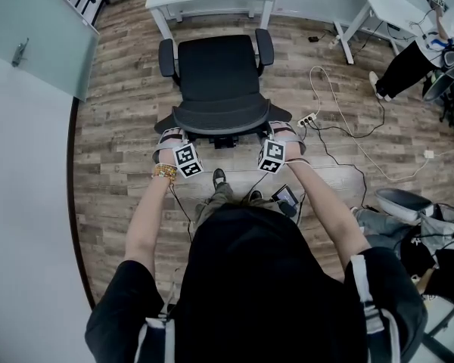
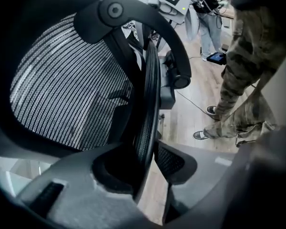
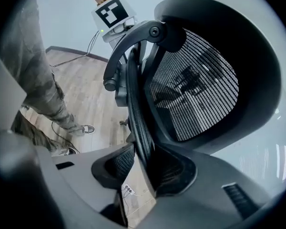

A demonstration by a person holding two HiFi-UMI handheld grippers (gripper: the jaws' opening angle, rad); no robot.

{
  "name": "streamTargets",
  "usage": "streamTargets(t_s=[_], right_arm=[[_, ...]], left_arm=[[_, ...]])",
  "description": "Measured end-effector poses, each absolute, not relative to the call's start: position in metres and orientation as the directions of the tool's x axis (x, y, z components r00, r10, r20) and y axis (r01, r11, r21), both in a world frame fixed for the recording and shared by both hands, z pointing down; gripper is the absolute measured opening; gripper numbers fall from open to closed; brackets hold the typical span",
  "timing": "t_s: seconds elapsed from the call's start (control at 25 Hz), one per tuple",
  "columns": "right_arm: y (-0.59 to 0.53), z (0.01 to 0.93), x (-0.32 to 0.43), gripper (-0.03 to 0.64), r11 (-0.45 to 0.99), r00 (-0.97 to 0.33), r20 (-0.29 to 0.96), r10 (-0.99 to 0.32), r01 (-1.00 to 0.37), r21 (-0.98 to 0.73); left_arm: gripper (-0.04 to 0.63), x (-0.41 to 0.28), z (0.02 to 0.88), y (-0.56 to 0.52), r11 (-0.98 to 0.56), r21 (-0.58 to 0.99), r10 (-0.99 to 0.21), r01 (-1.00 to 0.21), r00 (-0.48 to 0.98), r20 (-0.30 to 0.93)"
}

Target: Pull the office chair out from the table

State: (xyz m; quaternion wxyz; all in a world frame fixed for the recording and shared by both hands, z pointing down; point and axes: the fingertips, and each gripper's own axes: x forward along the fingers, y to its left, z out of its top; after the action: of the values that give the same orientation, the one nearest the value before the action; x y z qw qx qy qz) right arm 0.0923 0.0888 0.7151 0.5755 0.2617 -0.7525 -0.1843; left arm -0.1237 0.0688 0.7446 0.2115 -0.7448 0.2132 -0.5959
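Gripping chair [image 1: 218, 74] backrest rim [image 2: 150, 99] | left gripper [image 2: 151, 157] and right gripper [image 3: 142, 163] jaws clamping it | risk: uneven pulling swivelling chair, rim slipping free, base catching power strip [image 1: 307, 119]

Mesh-backed office chair [image 1: 219, 82] on matt wood-plank floor [image 1: 121, 127].

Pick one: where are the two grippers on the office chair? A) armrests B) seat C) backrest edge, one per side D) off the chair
C: each gripper view shows the mesh backrest pinched at its rim between the jaws, and the head view puts the left gripper and right gripper at its two ends.
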Motion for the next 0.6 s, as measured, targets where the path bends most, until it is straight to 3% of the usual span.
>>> streamTargets(t_s=[0.28, 0.6], right_arm=[[0.087, 0.704, 0.091, 0.117, 0.803, -0.248, 0.764, -0.596, -0.190, 0.565], [0.112, 0.670, 0.093, 0.120, 0.783, -0.357, 0.697, -0.622, -0.290, 0.550]], left_arm=[[0.164, -0.122, 0.729, 0.068, -0.833, -0.539, -0.553, -0.127, 0.247, 0.796], [0.155, -0.110, 0.676, 0.099, -0.778, -0.567, -0.628, -0.272, 0.367, 0.686]])
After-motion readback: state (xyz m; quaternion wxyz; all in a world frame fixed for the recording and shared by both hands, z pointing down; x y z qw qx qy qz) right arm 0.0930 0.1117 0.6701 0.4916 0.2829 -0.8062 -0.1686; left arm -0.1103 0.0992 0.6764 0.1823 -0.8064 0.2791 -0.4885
